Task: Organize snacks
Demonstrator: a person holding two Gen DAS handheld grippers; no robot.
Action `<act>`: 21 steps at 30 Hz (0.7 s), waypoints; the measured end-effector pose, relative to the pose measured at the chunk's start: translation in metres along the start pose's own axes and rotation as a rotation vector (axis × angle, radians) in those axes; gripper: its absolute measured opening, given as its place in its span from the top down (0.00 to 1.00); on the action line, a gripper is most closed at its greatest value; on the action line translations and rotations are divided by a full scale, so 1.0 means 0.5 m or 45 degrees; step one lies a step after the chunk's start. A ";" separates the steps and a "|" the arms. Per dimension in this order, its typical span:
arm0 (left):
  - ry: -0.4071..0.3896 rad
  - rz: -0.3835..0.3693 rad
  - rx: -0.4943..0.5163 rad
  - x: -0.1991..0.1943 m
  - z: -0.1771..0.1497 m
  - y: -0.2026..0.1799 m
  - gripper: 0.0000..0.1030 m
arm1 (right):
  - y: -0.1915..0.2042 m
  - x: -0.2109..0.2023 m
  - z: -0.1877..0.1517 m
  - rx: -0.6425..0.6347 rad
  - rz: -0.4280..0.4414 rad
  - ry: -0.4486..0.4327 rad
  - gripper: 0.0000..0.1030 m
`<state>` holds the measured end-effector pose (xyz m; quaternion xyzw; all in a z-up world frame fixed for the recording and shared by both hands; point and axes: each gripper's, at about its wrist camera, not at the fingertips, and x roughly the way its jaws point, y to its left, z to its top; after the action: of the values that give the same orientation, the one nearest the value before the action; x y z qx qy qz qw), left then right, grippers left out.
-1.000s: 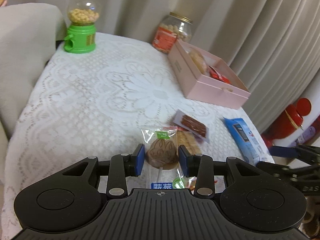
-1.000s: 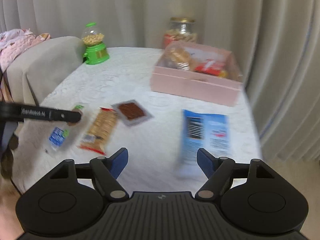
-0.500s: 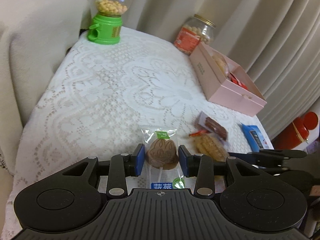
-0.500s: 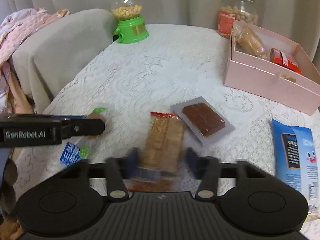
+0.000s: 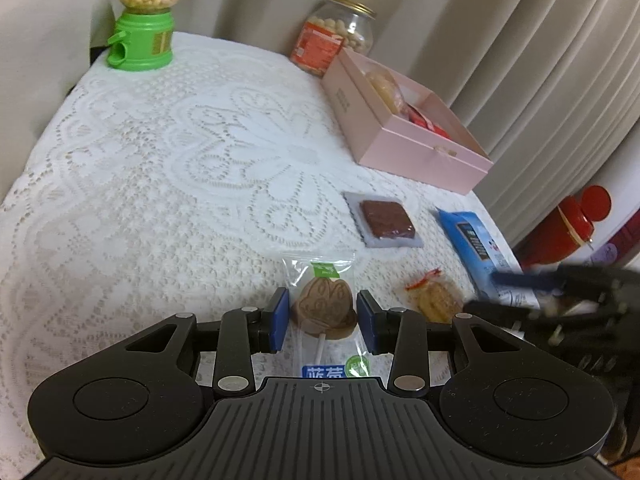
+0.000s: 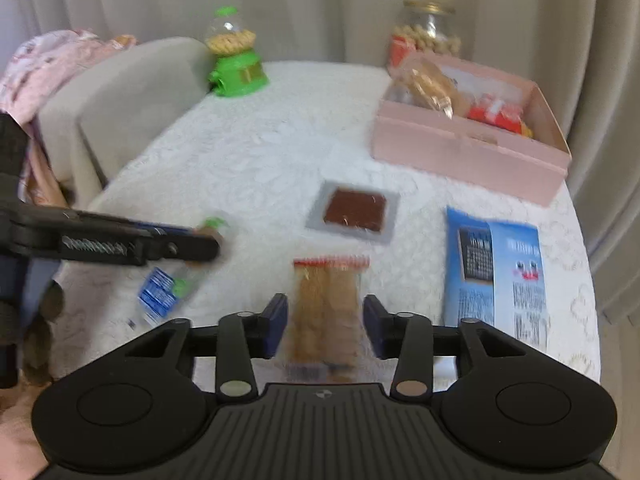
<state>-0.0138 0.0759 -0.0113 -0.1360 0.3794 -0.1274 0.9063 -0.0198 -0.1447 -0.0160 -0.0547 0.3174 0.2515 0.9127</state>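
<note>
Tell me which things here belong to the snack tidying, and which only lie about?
Job: lollipop, cracker pack, brown bar, blue packet, pink box.
Lying about: green dispenser, glass jar, red pot.

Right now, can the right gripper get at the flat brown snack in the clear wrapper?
Probably not yet: the right gripper has the cracker pack between its opening jaws. Otherwise the brown snack lies uncovered just beyond.

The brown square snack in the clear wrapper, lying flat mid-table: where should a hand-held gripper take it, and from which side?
The brown square snack lies flat on the lace cloth, clear of its neighbours. Probably best to come down from above, from the near edge, and pinch across its two opposite side edges; the thin sealed wrapper border gives little to hold.
</note>
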 end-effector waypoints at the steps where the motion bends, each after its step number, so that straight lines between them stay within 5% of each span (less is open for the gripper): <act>1: -0.003 0.003 -0.007 -0.001 0.000 0.002 0.60 | 0.005 -0.001 0.011 -0.017 -0.024 -0.034 0.32; 2: -0.007 0.006 -0.014 -0.002 0.000 0.005 0.60 | 0.007 0.000 0.024 -0.040 -0.043 -0.069 0.24; 4: -0.014 0.012 -0.029 -0.005 0.001 0.013 0.60 | 0.015 0.019 0.052 -0.092 -0.067 -0.097 0.23; 10: -0.041 0.027 -0.061 -0.021 0.004 0.032 0.60 | 0.039 0.152 0.104 -0.166 -0.089 0.035 0.23; 17: -0.037 0.029 -0.077 -0.020 0.004 0.041 0.60 | -0.008 0.218 0.130 -0.009 -0.267 0.020 0.23; 21: -0.041 0.018 -0.076 -0.022 0.003 0.041 0.60 | -0.070 0.203 0.122 0.151 -0.260 0.040 0.23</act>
<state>-0.0176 0.0988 -0.0103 -0.1623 0.3693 -0.1075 0.9087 0.0995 -0.1162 -0.0315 -0.0368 0.3388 0.1370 0.9301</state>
